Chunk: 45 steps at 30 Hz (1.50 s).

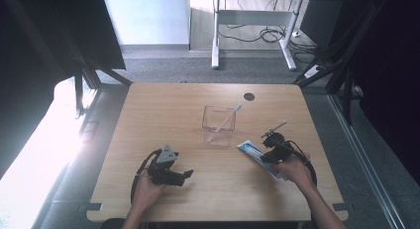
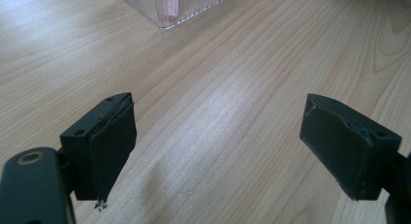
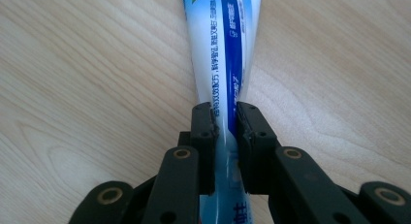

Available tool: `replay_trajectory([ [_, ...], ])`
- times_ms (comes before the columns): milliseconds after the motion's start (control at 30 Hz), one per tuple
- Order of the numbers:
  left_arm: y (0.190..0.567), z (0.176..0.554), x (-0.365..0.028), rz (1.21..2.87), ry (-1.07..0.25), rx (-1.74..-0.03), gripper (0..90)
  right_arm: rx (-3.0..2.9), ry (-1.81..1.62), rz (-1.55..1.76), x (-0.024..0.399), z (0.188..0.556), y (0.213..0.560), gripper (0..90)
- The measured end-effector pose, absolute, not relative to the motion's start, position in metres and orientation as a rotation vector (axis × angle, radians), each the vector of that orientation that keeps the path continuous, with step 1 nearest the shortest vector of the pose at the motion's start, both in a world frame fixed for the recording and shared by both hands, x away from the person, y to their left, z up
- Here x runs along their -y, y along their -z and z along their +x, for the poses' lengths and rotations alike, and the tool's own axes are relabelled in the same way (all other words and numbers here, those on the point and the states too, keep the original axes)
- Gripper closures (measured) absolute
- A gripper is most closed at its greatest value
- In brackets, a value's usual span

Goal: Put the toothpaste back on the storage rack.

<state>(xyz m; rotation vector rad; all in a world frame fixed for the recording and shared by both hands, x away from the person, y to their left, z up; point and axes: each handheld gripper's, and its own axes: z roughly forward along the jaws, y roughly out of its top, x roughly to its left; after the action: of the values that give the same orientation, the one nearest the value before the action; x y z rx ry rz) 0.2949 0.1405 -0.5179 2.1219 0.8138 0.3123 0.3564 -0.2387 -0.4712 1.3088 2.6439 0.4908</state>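
Counter: pale wood counter (image 1: 163, 110); clear cup (image 1: 218, 126) at centre holds a pink toothbrush (image 1: 226, 120).
Right gripper (image 3: 225, 118): pinching my toothpaste tube (image 3: 228, 49), lying right of the cup.
Left gripper (image 2: 218, 141): spread, empty.
Handling: soft, light, probably slippery; I'd grip mid-body.

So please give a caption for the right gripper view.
Right gripper shut on a toothpaste tube lying on the wooden table.
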Motion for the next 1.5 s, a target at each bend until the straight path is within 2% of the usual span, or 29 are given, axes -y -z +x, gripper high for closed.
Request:
replay_trajectory([
  [167,0.519,0.295,-0.139,2.129,-0.309,-0.809,13.4,-2.729,-0.402,1.273,0.236,0.362,0.479,71.9],
  [200,0.519,0.295,-0.139,2.132,-0.308,-0.807,13.4,-2.735,-0.399,1.266,0.235,0.364,0.479,68.7],
  [233,0.519,0.295,-0.139,2.133,-0.309,-0.807,13.4,-2.765,-0.339,1.253,0.232,0.369,0.482,60.9],
  [367,0.519,0.295,-0.139,2.133,-0.308,-0.807,13.3,-2.799,-0.278,1.230,0.226,0.374,0.490,58.6],
  [433,0.519,0.295,-0.139,2.131,-0.309,-0.809,13.4,-2.805,-0.242,1.231,0.223,0.376,0.494,63.0],
  [467,0.519,0.295,-0.139,2.130,-0.307,-0.809,13.4,-2.803,-0.250,1.222,0.222,0.377,0.492,69.9],
  [600,0.519,0.295,-0.139,2.137,-0.309,-0.804,13.4,-2.790,-0.256,1.227,0.222,0.375,0.488,73.6],
  [1033,0.519,0.296,-0.140,2.126,-0.310,-0.813,13.3,-2.743,-0.398,1.274,0.239,0.365,0.473,74.7],
  [1500,0.517,0.295,-0.140,2.124,-0.314,-0.805,13.3,-2.643,-0.612,1.263,0.253,0.353,0.428,74.6],
])
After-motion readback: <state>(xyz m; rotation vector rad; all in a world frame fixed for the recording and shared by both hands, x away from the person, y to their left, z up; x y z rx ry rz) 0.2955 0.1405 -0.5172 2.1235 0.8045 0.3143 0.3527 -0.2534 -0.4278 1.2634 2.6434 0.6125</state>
